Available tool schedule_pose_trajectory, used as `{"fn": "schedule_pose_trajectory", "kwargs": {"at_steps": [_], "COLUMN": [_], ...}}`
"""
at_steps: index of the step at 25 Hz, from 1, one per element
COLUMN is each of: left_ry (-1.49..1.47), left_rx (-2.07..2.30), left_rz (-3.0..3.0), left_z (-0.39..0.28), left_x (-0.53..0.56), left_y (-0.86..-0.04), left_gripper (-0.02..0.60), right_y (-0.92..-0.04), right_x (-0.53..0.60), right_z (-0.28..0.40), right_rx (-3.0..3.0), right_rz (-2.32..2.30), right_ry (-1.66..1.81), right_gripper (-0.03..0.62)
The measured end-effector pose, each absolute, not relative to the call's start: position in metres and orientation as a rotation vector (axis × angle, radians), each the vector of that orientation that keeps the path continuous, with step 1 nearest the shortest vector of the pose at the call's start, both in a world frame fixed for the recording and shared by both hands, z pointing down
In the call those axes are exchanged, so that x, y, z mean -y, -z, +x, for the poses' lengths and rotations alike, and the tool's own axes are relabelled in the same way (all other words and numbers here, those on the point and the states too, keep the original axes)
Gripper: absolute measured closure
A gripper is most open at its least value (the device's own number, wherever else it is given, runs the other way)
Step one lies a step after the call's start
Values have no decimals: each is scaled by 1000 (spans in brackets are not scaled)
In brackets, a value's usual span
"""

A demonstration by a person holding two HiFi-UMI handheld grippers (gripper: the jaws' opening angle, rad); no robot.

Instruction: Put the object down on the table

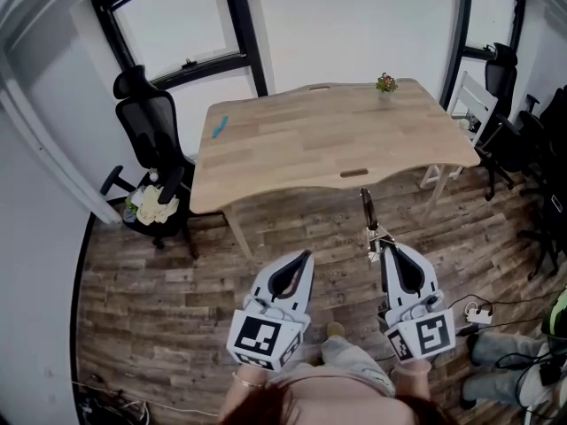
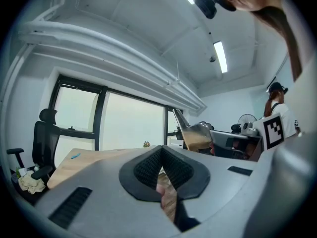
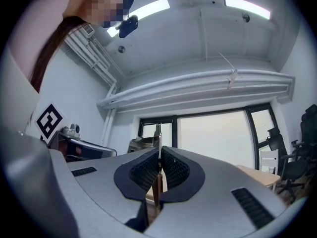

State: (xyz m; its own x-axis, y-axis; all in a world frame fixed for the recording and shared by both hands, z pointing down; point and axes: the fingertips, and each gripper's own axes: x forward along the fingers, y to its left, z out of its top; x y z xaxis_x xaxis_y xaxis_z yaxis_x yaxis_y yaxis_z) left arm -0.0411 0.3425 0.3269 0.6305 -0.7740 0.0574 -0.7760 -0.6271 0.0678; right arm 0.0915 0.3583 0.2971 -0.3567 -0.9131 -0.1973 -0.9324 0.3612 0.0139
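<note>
Spanning 12 o'clock in the head view, the table [image 1: 319, 140] is well apart from both grippers, with floor between. A chair [image 1: 146, 122] stands at its 9 o'clock with a pale bundle [image 1: 158, 204] on the seat. The left gripper [image 1: 304, 257] is closed on nothing, its pads meeting at the tips. The right gripper [image 1: 383, 244] is clamped on the tool [image 1: 365, 206], a thin flat piece sticking out past the jaws toward 12 o'clock. The tool is thus in the air, short of the table's near edge.

Doing this step well, I judge, means carrying the tool over the bare near half of the top, lowering it until its flat side lies on the wood, and only then parting the jaws. Released high, it would likely clatter or slide off the curved edge. Keep clear of the slot [image 1: 354, 173] at the table's 6 o'clock.

One container shows: a small pot [image 1: 385, 91] at the table's 1 o'clock, holding a little flowering plant. A blue item [image 1: 219, 127] lies at 10 o'clock; I cannot tell what it is.
</note>
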Motion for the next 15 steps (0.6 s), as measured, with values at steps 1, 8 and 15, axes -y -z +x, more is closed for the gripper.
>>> {"fn": "schedule_pose_trajectory", "kwargs": {"at_steps": [1, 8, 15], "left_ry": [-37, -49, -64], "left_rx": [1312, 1292, 1279], "left_rz": [2761, 2769, 2770], "left_z": [-37, -12, 15], "left_x": [-336, -299, -274], "left_y": [-327, -329, -331], "left_gripper": [580, 580, 580], "right_y": [-298, -305, -310], "right_x": [-352, -315, -288], "right_z": [96, 122, 145], "right_rx": [-2459, -2461, -2461], "right_rz": [-1686, -1714, -1714], "right_ry": [-182, -167, -147], "right_gripper": [592, 592, 592]}}
